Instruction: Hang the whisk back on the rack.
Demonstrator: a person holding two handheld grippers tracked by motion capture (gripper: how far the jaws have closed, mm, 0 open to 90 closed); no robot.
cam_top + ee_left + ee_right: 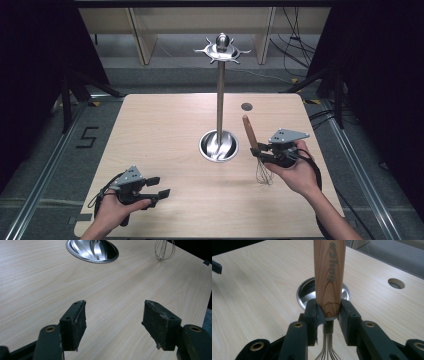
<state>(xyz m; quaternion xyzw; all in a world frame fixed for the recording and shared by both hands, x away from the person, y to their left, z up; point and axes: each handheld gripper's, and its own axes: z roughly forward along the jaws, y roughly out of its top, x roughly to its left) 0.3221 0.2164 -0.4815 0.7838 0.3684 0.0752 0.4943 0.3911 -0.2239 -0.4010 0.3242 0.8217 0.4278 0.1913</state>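
- Gripping a whisk point(256, 150) near the low end of its wooden handle: right gripper point(265, 156), jaws clamped on the wood from both sides, seen plainly in the right gripper view point(329, 312).
- Held nearly upright, handle up and tilted a little, wire loops point(264, 175) hanging down just above the table point(160, 130); whether the wires touched the wood could not be told.
- Whisk positioned near the right-hand side of the table, just beside the round steel base point(218, 146) of a utensil stand, apart from it.
- Rose from that base: a thin metal pole point(220, 95), topped by a ring of hooks point(222, 50) with a knob in the middle.
- Rested low at the near left corner of the table: left gripper point(159, 189), jaws spread wide apart with nothing between them, pads point(160, 325) facing bare wood.
- Seen from the left gripper view: steel base point(92, 251) at the far side and wire loops point(163, 251) of the whisk further right, both well apart from that gripper.
- Noted behind the whisk: a small round hole point(247, 106) in the tabletop, near the far right edge.
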